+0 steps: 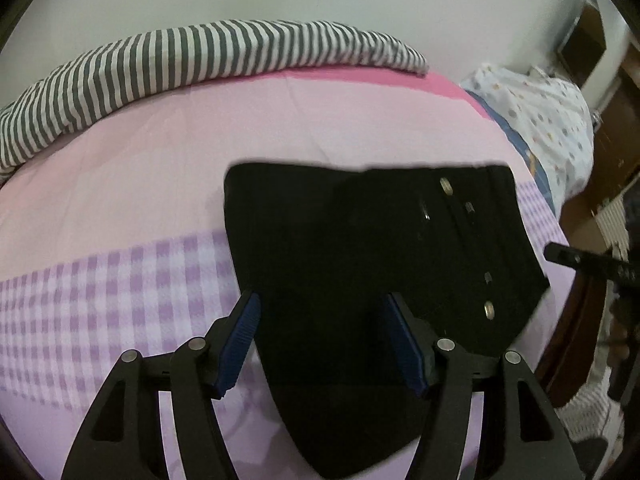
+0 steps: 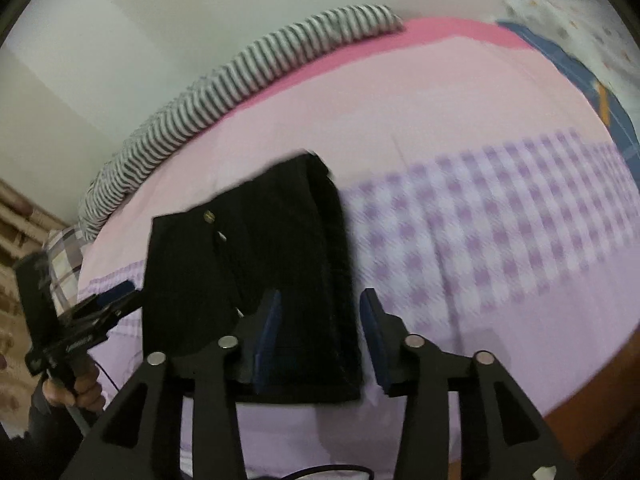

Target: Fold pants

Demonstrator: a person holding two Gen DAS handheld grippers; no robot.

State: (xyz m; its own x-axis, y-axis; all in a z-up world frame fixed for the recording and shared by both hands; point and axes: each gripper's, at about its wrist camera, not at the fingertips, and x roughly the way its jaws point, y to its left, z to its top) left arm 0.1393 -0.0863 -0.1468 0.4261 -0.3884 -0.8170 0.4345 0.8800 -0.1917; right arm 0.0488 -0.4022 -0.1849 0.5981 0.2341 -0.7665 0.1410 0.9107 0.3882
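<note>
The black pants [image 1: 340,256] lie folded into a compact block on the bed, metal buttons facing up. My left gripper [image 1: 320,298] hovers over the near part of the block, open, its blue pads [image 1: 240,340] apart and pressing on nothing. In the right wrist view the pants [image 2: 256,264] lie in the middle. My right gripper [image 2: 320,296] stands open, with the pants' right edge between its fingers and the pads clear of the cloth. The left gripper [image 2: 116,294], held by a hand [image 2: 86,392], shows at the pants' left side. A tip of the right gripper [image 1: 560,254] shows at the right edge of the left wrist view.
The bed sheet [image 1: 120,208] is pink with a purple checked band. A grey-and-white striped blanket [image 1: 168,60] lies along the far edge by the wall. A dotted white quilt [image 1: 552,120] sits at the far right. The wooden bed frame [image 2: 592,388] borders the near side.
</note>
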